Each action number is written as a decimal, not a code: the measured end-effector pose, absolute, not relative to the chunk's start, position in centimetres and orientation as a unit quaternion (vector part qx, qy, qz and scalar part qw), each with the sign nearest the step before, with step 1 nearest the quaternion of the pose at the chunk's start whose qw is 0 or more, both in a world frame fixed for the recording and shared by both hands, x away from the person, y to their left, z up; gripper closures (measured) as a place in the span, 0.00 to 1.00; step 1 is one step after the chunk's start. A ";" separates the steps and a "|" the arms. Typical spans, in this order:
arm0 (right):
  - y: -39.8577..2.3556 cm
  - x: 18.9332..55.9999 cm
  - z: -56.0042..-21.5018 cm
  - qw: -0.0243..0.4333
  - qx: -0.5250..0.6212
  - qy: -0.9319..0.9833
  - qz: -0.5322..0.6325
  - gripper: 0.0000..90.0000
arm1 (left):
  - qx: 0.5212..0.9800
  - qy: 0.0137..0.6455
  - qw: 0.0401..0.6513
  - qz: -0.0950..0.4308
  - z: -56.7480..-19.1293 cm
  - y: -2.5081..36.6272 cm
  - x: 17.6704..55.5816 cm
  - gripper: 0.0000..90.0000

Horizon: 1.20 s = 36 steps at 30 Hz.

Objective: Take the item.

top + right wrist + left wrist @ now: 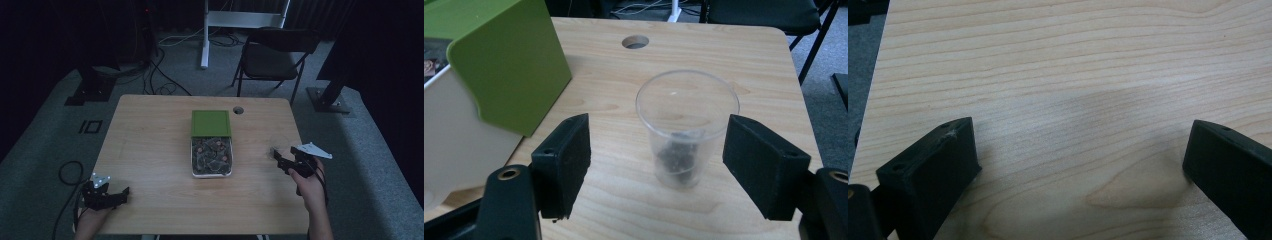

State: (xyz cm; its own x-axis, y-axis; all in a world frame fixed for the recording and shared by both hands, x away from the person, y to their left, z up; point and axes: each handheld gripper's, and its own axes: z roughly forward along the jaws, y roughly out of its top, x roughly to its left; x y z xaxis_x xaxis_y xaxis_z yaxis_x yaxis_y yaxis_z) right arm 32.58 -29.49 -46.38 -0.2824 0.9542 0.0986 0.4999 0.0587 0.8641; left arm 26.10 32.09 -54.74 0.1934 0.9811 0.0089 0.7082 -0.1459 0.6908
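Right gripper (656, 165) is hovering with its jaws spread wide on either side of a clear plastic cup (684, 132), neither jaw touching it. That cup is standing upright on the wooden table (734, 60), near its right edge, and something dark is lying at the bottom of it; what it is cannot be told. In the high view the same gripper (280, 160) is sitting in the person's right hand (307, 182) with the cup (279, 145) just ahead of it. Left of the cup, in the middle of the table, a pale box (212, 157) holding small brown and dark items is lying with its green lid (211, 123) slid toward the far side. Near the front left corner, the left gripper (122, 195) is resting low in the left hand (92, 215), and its own view is showing its jaws spread over bare wood (1073, 100), holding nothing. Beyond the table a dark folding chair (272, 55) is standing on grey carpet (45, 145).
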 end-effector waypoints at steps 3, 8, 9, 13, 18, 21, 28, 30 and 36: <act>-29.6 32.2 -46.6 0.263 0.537 0.679 0.427 0.30 | 0.718 0.588 0.285 0.240 -54.7 32.1 26.1 0.02; -29.6 31.6 -47.1 0.260 0.536 0.680 0.427 0.29 | 0.718 0.588 0.285 0.240 -54.7 32.1 26.1 0.02; -29.6 31.5 -47.2 0.260 0.537 0.679 0.427 0.29 | 0.718 0.588 0.285 0.240 -54.7 32.1 26.1 0.02; -29.7 31.0 -47.8 0.254 0.537 0.682 0.426 0.29 | 0.718 0.588 0.285 0.240 -54.7 32.1 26.1 0.02; -29.8 30.3 -48.7 0.245 0.541 0.680 0.430 0.29 | 0.718 0.588 0.285 0.240 -54.7 32.1 26.1 0.02; -29.8 30.0 -49.4 0.243 0.540 0.685 0.425 0.29 | 0.718 0.588 0.285 0.240 -54.8 32.1 26.1 0.02; -30.0 29.4 -50.8 0.235 0.545 0.688 0.418 0.29 | 0.718 0.588 0.285 0.240 -54.7 32.1 26.1 0.02; -30.1 29.3 -51.2 0.232 0.545 0.691 0.415 0.29 | 0.718 0.588 0.285 0.240 -54.7 32.1 26.1 0.02; -30.1 28.9 -52.1 0.224 0.546 0.696 0.410 0.28 | 0.718 0.588 0.285 0.240 -54.7 32.1 26.1 0.02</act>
